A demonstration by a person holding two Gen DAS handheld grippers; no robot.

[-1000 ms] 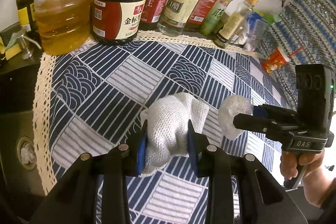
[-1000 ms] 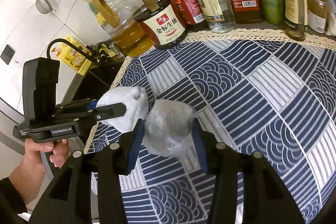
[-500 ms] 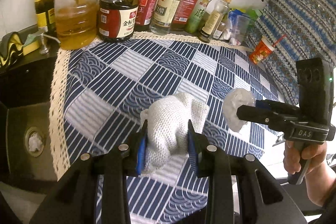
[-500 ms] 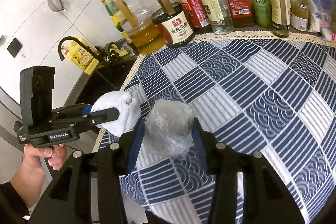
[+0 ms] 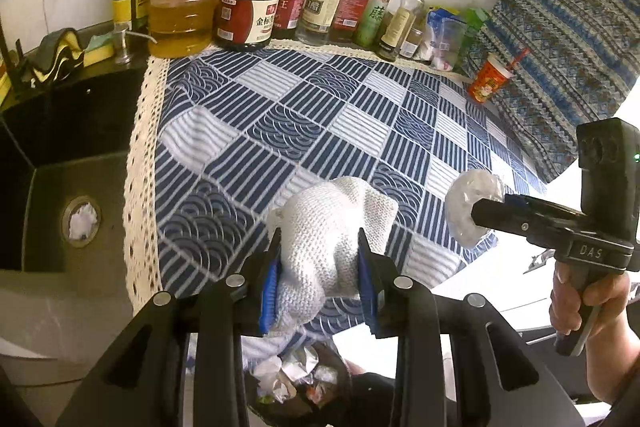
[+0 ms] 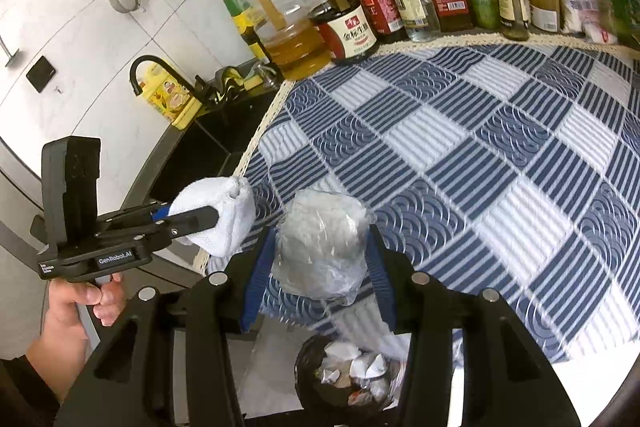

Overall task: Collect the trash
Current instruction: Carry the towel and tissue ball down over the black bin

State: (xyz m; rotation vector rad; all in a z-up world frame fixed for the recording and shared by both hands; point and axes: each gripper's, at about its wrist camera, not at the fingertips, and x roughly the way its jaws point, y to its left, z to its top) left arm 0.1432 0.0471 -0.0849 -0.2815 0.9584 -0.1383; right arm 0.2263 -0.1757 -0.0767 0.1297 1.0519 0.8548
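Note:
My left gripper (image 5: 318, 267) is shut on a crumpled white paper towel (image 5: 328, 227), held in the air at the counter's front edge; it also shows in the right wrist view (image 6: 218, 217). My right gripper (image 6: 322, 259) is shut on a crumpled clear plastic wad (image 6: 322, 243), which also shows in the left wrist view (image 5: 472, 205). Both are held side by side, above and just behind a black-lined trash bin (image 6: 348, 375) holding paper scraps, which also shows in the left wrist view (image 5: 296, 379).
A blue-and-white patterned cloth (image 5: 320, 123) covers the counter. Several oil and sauce bottles (image 5: 248, 11) line the back wall. A red paper cup (image 5: 488, 79) stands at the back right. A dark sink (image 5: 60, 187) with a faucet (image 6: 160, 71) lies left.
Both grippers pulled back and up from the counter with their trash. The view widened, and the trash bin came into view below the counter's front edge.

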